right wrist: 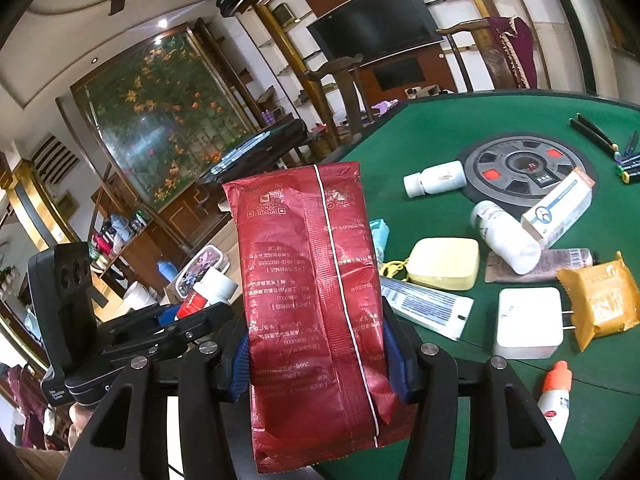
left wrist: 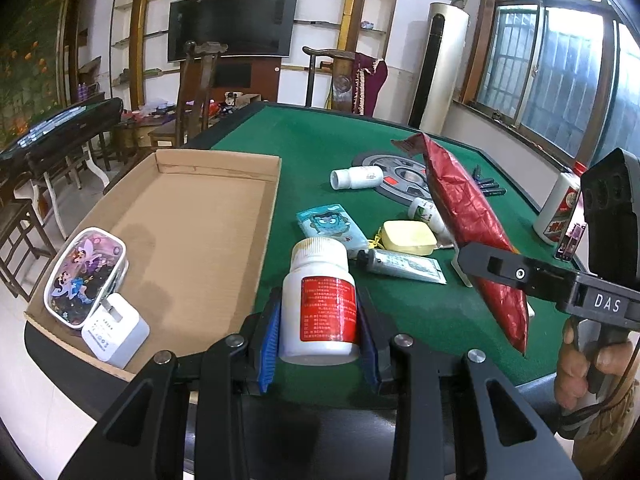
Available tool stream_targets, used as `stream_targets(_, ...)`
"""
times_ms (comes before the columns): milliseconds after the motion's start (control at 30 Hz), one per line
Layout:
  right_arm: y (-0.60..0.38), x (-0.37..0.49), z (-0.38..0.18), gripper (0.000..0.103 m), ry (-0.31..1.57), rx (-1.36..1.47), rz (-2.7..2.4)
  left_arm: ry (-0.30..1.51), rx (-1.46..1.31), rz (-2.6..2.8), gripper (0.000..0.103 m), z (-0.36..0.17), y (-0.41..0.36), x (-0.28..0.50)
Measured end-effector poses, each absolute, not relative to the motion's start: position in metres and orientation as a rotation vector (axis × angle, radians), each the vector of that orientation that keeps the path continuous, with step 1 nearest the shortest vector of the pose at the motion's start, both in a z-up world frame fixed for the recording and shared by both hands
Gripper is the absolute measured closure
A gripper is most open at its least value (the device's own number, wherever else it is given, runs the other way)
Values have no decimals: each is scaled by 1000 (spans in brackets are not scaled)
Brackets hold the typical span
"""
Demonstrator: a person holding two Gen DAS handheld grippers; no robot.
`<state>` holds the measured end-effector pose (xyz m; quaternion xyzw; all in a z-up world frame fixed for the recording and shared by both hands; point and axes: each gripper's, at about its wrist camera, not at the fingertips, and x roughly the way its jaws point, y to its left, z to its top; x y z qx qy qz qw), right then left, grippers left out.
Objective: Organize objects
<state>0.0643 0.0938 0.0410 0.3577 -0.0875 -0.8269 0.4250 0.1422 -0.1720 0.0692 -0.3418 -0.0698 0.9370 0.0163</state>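
We hold the white pill bottle (left wrist: 320,300) clamped in the left gripper (left wrist: 320,320) just beside the cardboard tray (left wrist: 192,216), and the red foil packet (right wrist: 316,304) pinched low in the right gripper (right wrist: 320,356) above the green table (left wrist: 320,140). The tall, limp packet could fold or slip from so low a grip, and both loads heading for one tray could collide. Only the right wrist view shows the white charger (right wrist: 528,326) and orange wrapped snack (right wrist: 600,304); only the left shows the tray floor.

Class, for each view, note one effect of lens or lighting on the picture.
Left wrist view: the fisheye bows the window frame, and daylight bleaches the panes. Right wrist view: the room leans and curves, and the red foil packet shows dull sheen with a shaded lower half.
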Motion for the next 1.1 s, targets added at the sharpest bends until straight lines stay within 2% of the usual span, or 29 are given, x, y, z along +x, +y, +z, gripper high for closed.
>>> stream_targets(1100,50,59,90,45,-118,765,-2069,-235,-1003,3014,70,93,-202,148)
